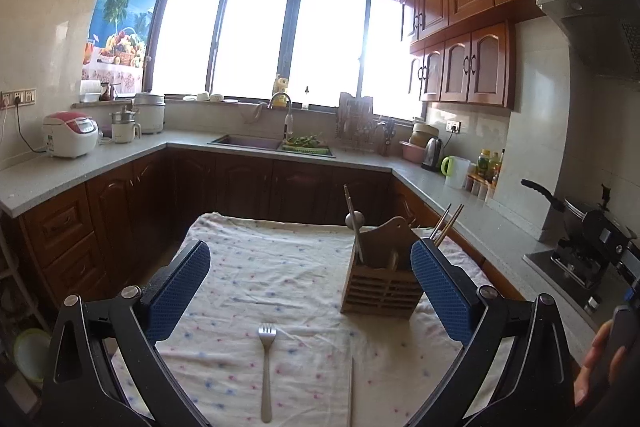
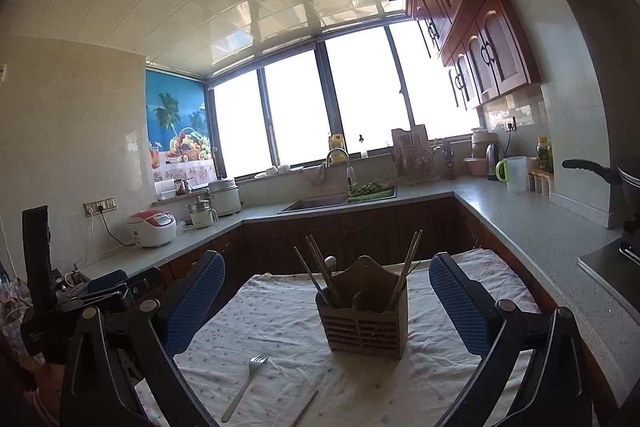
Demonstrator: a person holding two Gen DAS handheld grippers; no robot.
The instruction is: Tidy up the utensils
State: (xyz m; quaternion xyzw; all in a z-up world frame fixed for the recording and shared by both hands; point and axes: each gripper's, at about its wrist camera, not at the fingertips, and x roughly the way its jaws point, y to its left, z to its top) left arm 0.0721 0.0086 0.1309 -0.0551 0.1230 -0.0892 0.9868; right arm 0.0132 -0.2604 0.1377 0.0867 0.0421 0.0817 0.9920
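One fork (image 1: 265, 367) loose | holder (image 1: 382, 287) contents (partly hidden) unclear

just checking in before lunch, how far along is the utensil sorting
Partly done. The wooden holder already has chopsticks and other utensils standing in it. Nothing is in hand: the left gripper and right gripper are both open. Left on the cloth: the fork and a thin stick beside it.
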